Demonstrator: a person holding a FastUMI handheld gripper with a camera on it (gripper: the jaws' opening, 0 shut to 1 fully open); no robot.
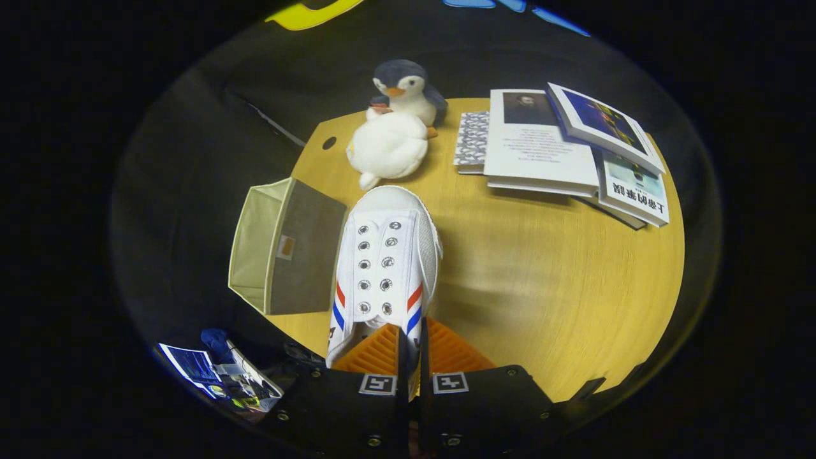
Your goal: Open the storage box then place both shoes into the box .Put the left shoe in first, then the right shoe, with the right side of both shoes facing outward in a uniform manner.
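The gripper [408, 347] has its two fingers drawn nearly together, pinching the side wall of a white shoe [386, 255] near its heel opening, one finger inside the shoe and one outside. Only a thin gap shows between them, with the shoe's canvas wall caught in it. The shoe points away from the fingers, toe forward, over the wooden table [542, 280]; whether its sole touches the tabletop cannot be told. Rows of metal eyelets run along its top, without laces, and red and blue stripes mark both sides close to the fingers.

Taking the shoe as the landmark: the storage box [287, 255], a beige and grey fabric cube, lies on its side just left of the shoe, close beside it, at the table's left edge, its opening turned away from the shoe. Just beyond the shoe's toe sits a plush penguin [398, 121], its white belly nearly at the toe. To the right of the shoe and further ahead lies a spread of books [561, 146], overlapping one another, well apart from the shoe. A broad bare stretch of table lies directly right of the shoe
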